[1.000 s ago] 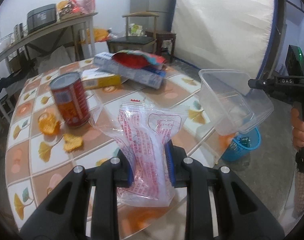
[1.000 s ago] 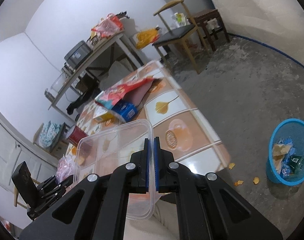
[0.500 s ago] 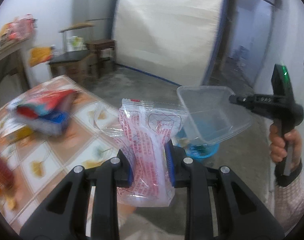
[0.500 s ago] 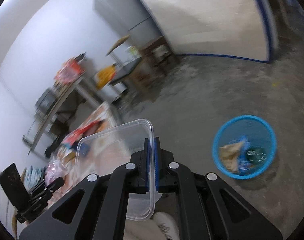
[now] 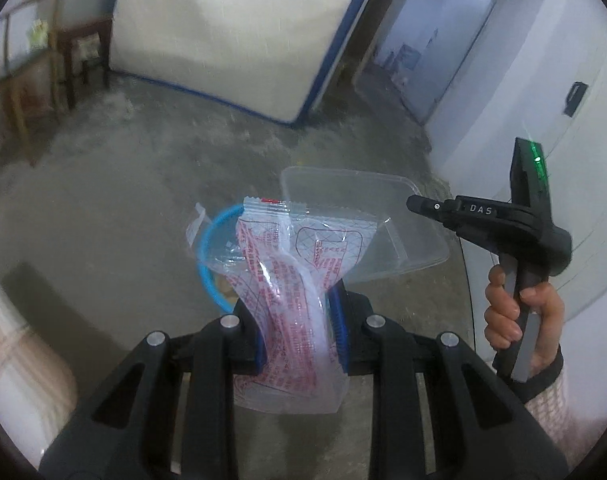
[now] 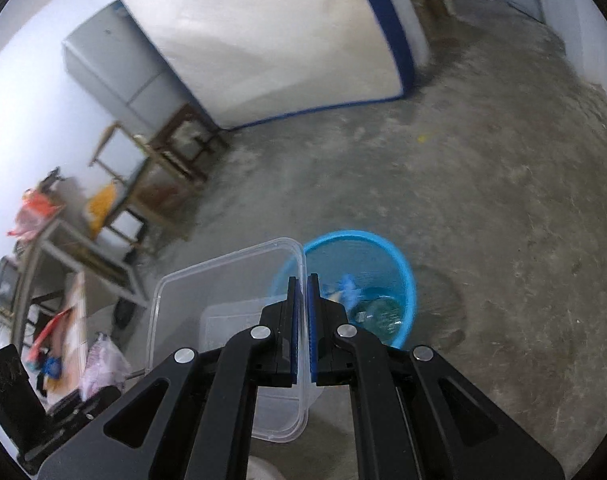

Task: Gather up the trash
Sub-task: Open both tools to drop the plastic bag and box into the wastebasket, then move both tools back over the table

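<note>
Carry step: left tool [image 5: 299, 332] clamps plastic wrapper [image 5: 299, 280], right tool [image 6: 302, 320] pinches clear container [image 6: 223, 300], both above blue bin [image 6: 383, 264]. Next, likely: centre over bin, open both

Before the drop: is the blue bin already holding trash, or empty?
Holding trash. The right wrist view shows blue and clear scraps at the bottom of the blue bin, beyond the plastic container.

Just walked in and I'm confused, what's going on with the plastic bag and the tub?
A person is carrying trash to a blue bin on the floor. The left gripper is shut on a crumpled plastic bag; the right gripper pinches the rim of a clear plastic tub. Both are held near the bin, nothing released yet.
</note>
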